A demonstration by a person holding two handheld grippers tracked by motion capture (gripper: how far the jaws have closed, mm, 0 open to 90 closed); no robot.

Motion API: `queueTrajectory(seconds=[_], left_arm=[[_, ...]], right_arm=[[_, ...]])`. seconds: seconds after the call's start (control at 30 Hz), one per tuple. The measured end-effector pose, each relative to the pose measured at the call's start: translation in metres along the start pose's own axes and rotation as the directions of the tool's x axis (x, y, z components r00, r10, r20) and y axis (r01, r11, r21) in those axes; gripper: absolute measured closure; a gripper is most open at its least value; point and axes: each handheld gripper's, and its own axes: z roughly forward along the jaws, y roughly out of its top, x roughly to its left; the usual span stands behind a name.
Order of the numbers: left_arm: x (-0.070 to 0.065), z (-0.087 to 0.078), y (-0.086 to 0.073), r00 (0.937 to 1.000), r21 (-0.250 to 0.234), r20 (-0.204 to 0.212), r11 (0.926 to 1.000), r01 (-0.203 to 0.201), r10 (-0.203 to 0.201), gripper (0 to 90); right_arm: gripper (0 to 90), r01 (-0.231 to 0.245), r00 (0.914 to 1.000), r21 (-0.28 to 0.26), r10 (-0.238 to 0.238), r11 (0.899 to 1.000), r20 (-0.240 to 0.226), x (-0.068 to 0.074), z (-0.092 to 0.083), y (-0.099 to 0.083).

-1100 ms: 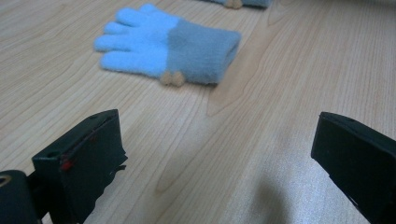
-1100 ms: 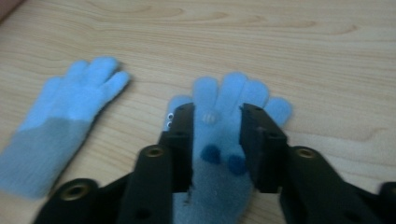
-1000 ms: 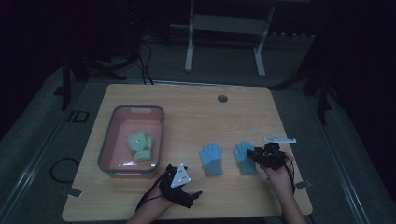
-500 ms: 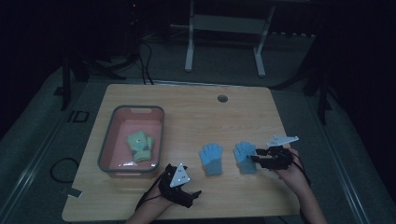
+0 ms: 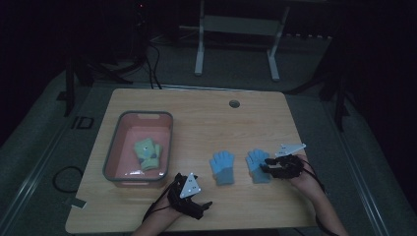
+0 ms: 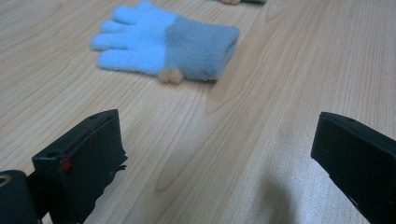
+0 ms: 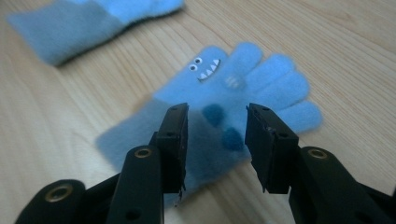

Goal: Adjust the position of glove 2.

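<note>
A wooden desk [image 5: 206, 118] is seen from the high view, with a round hole [image 5: 234, 103] near its far edge. At its left, a grey-rimmed tray [image 5: 114, 152] is set, and a green glove [image 5: 147, 153] is held inside it. Near the middle of the desk two blue gloves are laid side by side, fingers pointing away from the person. The left blue glove [image 5: 223, 167] is found well apart from both grippers; in the left gripper view it [image 6: 168, 43] is seen lying flat ahead of the jaws, with bare wood between.

The right blue glove [image 5: 256, 165] is met by the right gripper [image 5: 268, 169], which is brought in from the right side, low over the desk. In the right gripper view this glove [image 7: 261, 79] is shown with a small printed face and two dark blue spots, and its cuff part is straddled by the gripper [image 7: 217, 144]. The jaws are kept partly apart, one on either side of the glove's middle, and have just been closing; the cloth lies between them, but no pressing of the pads on it can be made out.

The left gripper [image 5: 199, 206] is rested near the front edge of the desk, its jaws spread wide over bare wood.
</note>
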Motion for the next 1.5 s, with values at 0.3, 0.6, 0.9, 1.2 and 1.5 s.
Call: queueTrajectory(seconds=[0.3, 0.6, 0.9, 1.2, 1.5], left_arm=[[0.0, 0.0, 0.0, 1.0, 0.004, -0.002, 1.0, -0.003, 0.003, 2.6], [0.0, 0.001, 0.0, 1.0, 0.009, -0.002, 0.9999, -0.006, 0.006, 2.6], [0.0, 0.001, 0.0, 1.0, 0.01, -0.002, 0.9999, -0.006, 0.006, 2.6], [0.0, 0.001, 0.0, 1.0, 0.008, -0.001, 0.9999, -0.006, 0.006, 2.6], [0.0, 0.001, -0.001, 1.0, 0.006, -0.004, 1.0, -0.004, 0.004, 2.6]], right_arm=[[62.5, 0.0, 1.0, 0.009, 0.0, 1.0, 0.003, 0.001, 0.009, -0.007], [82.9, -0.058, 0.9966, 0.029, 0.057, 0.998, 0.06, 0.012, 0.01, -0.003], [85.2, -0.087, 0.9955, -0.036, 0.089, 0.996, 0.033, 0.024, -0.006, 0.019], [85.3, -0.012, 0.9982, -0.141, 0.003, 0.99, -0.06, 0.038, -0.025, 0.063], [85.3, 0.038, 0.978, -0.154, -0.069, 0.987, -0.197, 0.053, -0.003, 0.093]])
